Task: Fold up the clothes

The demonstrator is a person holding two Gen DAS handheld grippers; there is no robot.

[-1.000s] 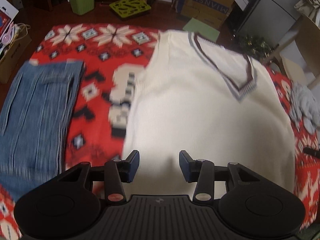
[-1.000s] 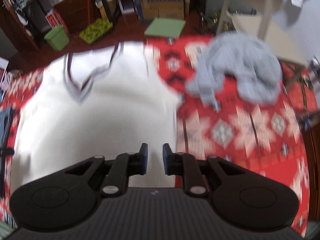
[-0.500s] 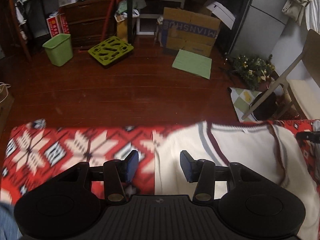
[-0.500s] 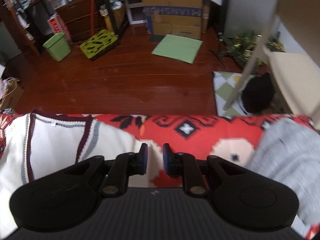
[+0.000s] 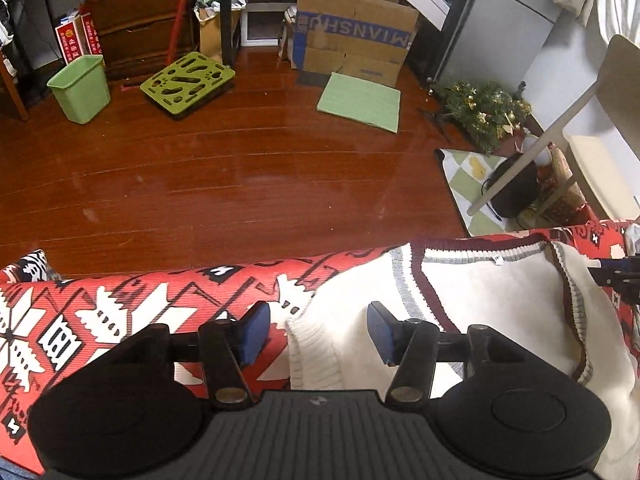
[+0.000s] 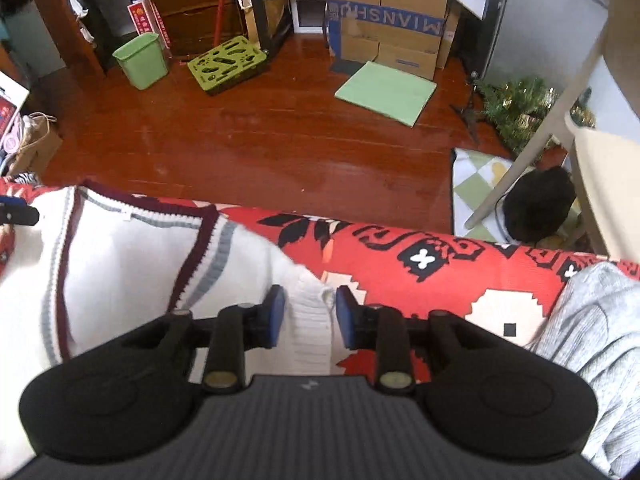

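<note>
A red patterned blanket [image 5: 120,312] covers the tabletop, whose far edge meets a dark wooden floor [image 5: 240,176] cluttered with a cardboard box [image 5: 352,48] and a green bin [image 5: 82,88]; on the blanket lies a cream V-neck sweater vest [image 5: 500,304], spread flat, its striped neckline toward the far edge; a grey garment [image 6: 592,320] sits crumpled at the right end of the blanket, apparently unfolded. The left gripper [image 5: 318,330] hangs over the vest's left shoulder corner, its jaws opening, the ribbed armhole edge lying between them without either blue pad pressing it; the right gripper [image 6: 308,314] hangs over the opposite shoulder corner, jaws also opening, the ribbed edge between them and likewise not pinched. Judging by this, the folding of the vest is barely begun: it is laid out and both shoulders are lined up for a grasp, but no fold shows yet; the grey garment also seems left to do.
</note>
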